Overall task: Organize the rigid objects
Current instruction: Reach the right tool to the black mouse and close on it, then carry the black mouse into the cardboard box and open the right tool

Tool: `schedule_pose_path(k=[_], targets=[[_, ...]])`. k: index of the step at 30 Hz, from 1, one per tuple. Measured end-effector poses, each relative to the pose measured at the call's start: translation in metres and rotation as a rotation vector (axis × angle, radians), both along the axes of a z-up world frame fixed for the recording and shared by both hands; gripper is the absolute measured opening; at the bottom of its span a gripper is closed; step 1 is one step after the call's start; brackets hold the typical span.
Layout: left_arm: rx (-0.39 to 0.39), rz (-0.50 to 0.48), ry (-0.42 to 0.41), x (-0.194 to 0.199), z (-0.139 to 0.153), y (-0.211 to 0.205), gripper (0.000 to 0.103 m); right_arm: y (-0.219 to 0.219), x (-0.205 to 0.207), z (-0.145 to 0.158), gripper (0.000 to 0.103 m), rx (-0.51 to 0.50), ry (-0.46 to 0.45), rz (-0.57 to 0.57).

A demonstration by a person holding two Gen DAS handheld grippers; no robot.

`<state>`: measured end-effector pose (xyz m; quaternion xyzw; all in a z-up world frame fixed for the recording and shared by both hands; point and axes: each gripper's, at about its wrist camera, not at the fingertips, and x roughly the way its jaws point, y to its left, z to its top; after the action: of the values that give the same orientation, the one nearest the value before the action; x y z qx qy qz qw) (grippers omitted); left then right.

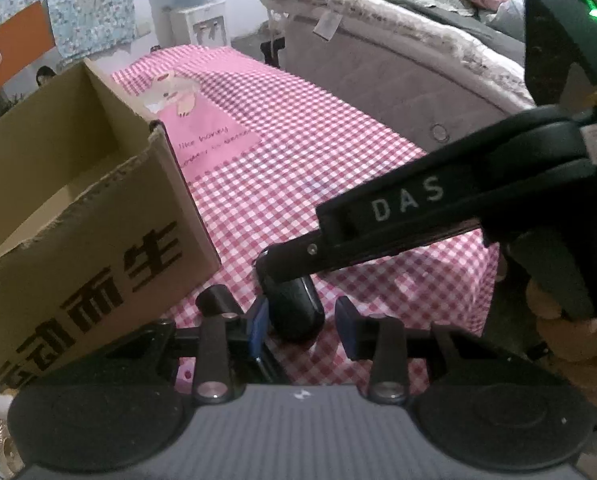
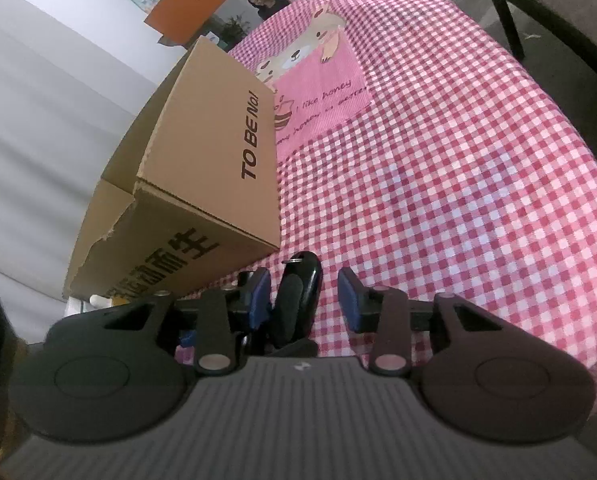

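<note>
A small glossy black key fob with a metal ring lies on the pink checked tablecloth, just off the near corner of an open cardboard box. My left gripper straddles it; the left blue pad is close against it and a gap shows at the right pad. From the right, the right gripper's black finger reaches over the fob, held by a hand. In the right wrist view the fob stands between the pads of my right gripper with gaps on both sides, beside the box.
A grey upholstered bed or sofa piled with blankets runs along the table's far right side. A water dispenser stands at the back. Small white and gold items sit at the lower left by the box. A dark chair frame is beyond the table.
</note>
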<state>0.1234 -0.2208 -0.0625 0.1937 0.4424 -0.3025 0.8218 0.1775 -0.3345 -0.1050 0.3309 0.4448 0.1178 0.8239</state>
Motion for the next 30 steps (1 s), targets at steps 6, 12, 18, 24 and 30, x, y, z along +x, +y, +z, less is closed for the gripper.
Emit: schedule_pose_path(k=[6,12,18,24,30], targets=[[-0.006,0.024,0.019,0.011,-0.004,-0.002,0.039,0.001,0.004,-0.003,0.030,0.037,0.016,0.029],[-0.030,0.035,-0.011,0.013,-0.006,0.000,0.036,0.004,0.010,-0.006,0.029,0.040,0.006,0.035],[-0.085,0.044,-0.017,0.010,-0.002,0.002,0.028,0.002,0.011,-0.006,0.026,0.042,0.005,0.005],[-0.100,0.032,-0.053,-0.003,0.007,0.003,0.024,0.000,-0.001,0.009,0.023,0.019,-0.029,-0.015],[-0.139,0.023,-0.100,-0.022,0.030,0.014,0.024,0.009,-0.020,0.030,0.022,-0.001,-0.070,-0.021]])
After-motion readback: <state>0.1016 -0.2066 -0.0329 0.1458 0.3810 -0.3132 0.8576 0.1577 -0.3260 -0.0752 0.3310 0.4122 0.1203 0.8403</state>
